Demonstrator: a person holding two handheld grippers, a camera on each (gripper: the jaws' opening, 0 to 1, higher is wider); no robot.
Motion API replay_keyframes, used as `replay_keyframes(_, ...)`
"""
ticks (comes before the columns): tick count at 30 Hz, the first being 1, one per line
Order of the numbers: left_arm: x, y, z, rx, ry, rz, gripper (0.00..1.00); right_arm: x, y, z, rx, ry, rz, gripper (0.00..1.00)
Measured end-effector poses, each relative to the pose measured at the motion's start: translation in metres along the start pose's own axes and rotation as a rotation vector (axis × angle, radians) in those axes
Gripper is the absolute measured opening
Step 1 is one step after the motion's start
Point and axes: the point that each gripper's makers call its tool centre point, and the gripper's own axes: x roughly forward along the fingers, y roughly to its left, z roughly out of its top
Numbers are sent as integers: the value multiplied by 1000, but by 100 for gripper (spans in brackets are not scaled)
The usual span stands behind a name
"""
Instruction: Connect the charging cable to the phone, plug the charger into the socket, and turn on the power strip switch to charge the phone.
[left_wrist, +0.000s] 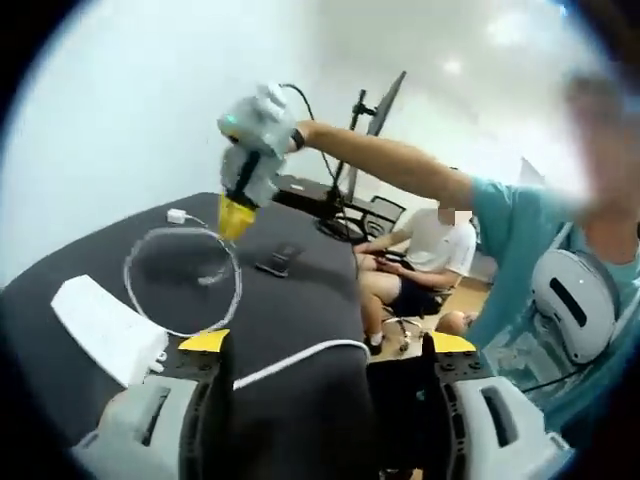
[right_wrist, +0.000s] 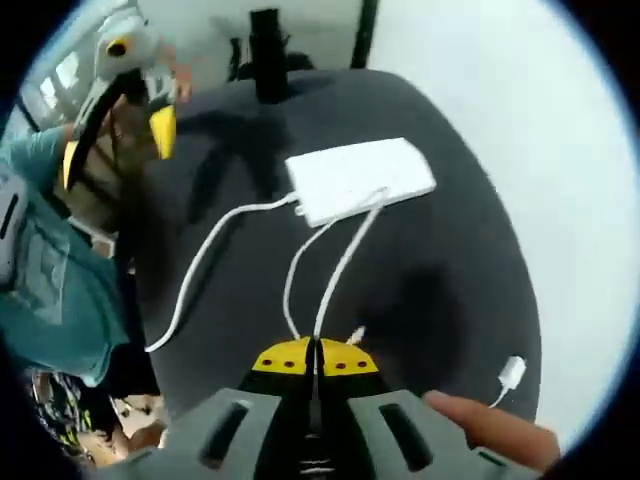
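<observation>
Right claw (right_wrist: 314, 361) pinching one cable (right_wrist: 340, 265), one phone (left_wrist: 279, 260)

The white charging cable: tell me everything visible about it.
The thin white charging cable lies in a loose loop on the dark grey cloth-covered table. A small white charger plug sits at one end. In the right gripper view, two strands run under the flat white rectangular power strip's edge down to the right gripper, whose yellow-tipped jaws are closed where the strands meet.
</observation>
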Motion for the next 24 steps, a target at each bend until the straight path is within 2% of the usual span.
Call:
replay_keyframes(4,-3,2,0,-12,-8,11,70,18,21,3,-26,-17,42,0)
replay_keyframes(7,-2,-1,-3,-6,1,4,70,31,29,2,-9,-51,49,0)
replay_keyframes(10,3,1,-5,2,17,17,70,49,33,14,36,-138,55,1)
replay_keyframes(12,8,2,-4,10,26,32,70,59,30,21,45,-180,30,1)
replay_keyframes(15,14,11,-1,73,47,119,70,72,20,35,64,-261,-5,1)
replay_keyframes(18,24,18,4,137,53,190,69,76,15,37,121,-303,12,2)
replay_keyframes(23,42,23,12,169,43,209,68,64,-3,44,257,-448,35,15)
replay_keyframes(24,46,25,16,161,31,214,68,62,-8,44,277,-461,17,16)
